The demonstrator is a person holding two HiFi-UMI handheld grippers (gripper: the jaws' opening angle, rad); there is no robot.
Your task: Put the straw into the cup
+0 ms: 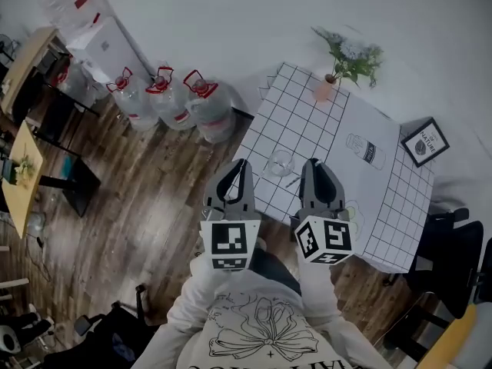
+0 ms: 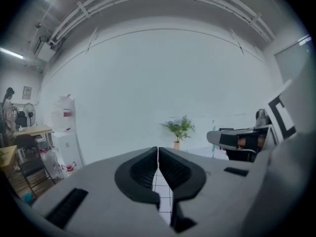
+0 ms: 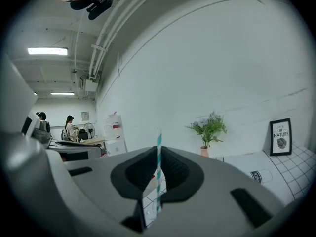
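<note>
A clear glass cup [image 1: 281, 162] stands on the white grid-pattern tablecloth [image 1: 296, 121], near the table's front edge. My right gripper [image 1: 311, 164] [image 3: 158, 154] hovers just right of the cup, shut on a teal-and-white striped straw [image 3: 158, 172] that stands upright between its pads. In the head view a thin dark stick [image 1: 293, 181] shows beside this gripper; I cannot tell whether it is the straw. My left gripper [image 1: 240, 164] [image 2: 158, 154] hangs at the table's left edge, left of the cup, its jaws closed together with nothing between them. The cup does not show in either gripper view.
A potted plant [image 1: 330, 83] stands at the table's far corner and a framed picture [image 1: 425, 141] at its right side. Large water jugs [image 1: 165, 98] sit on the wooden floor to the left. A black chair [image 1: 453, 260] is at the right.
</note>
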